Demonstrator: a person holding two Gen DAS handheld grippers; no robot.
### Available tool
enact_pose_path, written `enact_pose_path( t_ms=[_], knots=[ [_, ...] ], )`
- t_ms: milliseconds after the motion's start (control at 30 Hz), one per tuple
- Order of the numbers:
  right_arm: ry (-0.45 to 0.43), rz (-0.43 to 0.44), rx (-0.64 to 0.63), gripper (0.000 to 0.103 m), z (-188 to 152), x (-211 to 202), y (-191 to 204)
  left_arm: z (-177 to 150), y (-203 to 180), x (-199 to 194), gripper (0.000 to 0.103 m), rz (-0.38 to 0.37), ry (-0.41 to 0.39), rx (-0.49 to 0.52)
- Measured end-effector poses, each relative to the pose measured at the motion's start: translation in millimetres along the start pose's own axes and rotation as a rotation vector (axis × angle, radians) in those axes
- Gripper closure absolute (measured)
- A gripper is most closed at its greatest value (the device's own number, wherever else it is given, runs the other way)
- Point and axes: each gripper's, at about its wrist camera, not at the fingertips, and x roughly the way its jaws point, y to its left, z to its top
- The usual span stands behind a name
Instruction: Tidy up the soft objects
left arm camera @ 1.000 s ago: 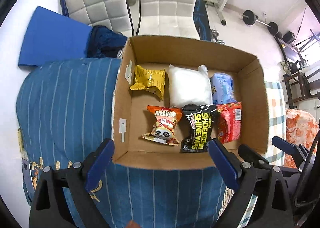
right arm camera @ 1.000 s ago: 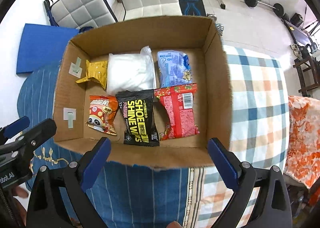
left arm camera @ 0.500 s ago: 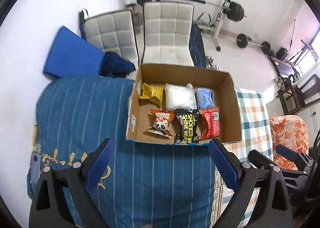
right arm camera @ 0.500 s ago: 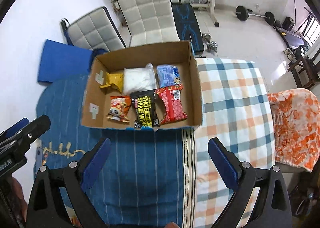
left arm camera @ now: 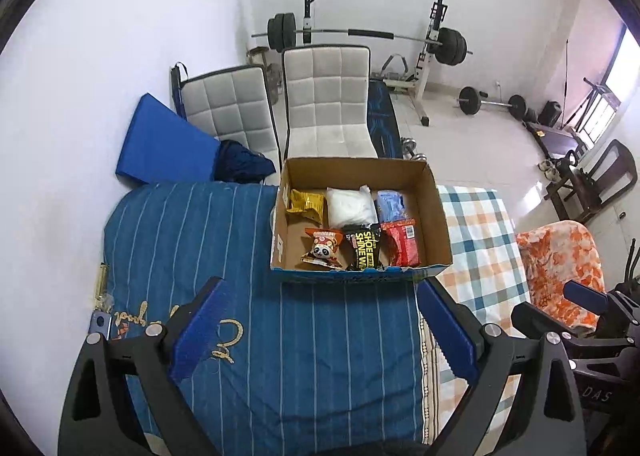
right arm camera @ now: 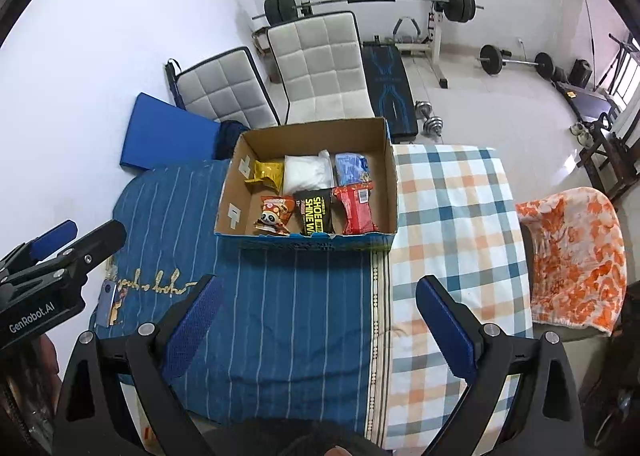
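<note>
Holding both the left gripper and right gripper spread wide, empty, we risk little — six packets sit in the cardboard box; reaching again could disarrange them.

Both views are bright and evenly lit; daylight enters from a window at the right, tinting that wall pinkish. Shadows are soft. Focus is sharp centrally, while fisheye distortion bends the walls and black vignetting rims every corner.
</note>
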Motion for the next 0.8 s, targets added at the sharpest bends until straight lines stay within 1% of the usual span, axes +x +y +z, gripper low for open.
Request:
enact_pose_path(
  t_ms=[200,367,567,700,767,800],
  knots=[
    [-0.011,0.020,-0.006,0.004,-11.4,-32.5,3.9,-7.5,0.7,-30.8,0.006,-0.017,-0.033,-0.014],
    [-0.021,0.011,-0.016,0.004,-16.8,-51.3,6.8,-12.5,-1.7,-43.8,0.006,-0.036,-0.037,-0.011],
    [-0.079,-0.045,-0.015,0.004,-9.0,-64.6,7.8,-12.3,-8.3,-55.7,0.006,-0.038,-0.067,0.001],
    [-0.104,-0.057,-0.009,0.003,0.9,-68.4,7.5,-8.1,-9.3,-57.6,0.006,-0.030,-0.088,-0.001],
    [-0.116,-0.063,-0.006,0.000,4.0,-70.6,8.2,-6.7,-9.1,-59.5,0.006,-0.021,-0.103,-0.006],
    [-0.124,-0.066,-0.006,0.000,4.6,-71.8,8.7,-5.9,-8.9,-60.7,0.006,-0.022,-0.116,-0.010]
  ],
)
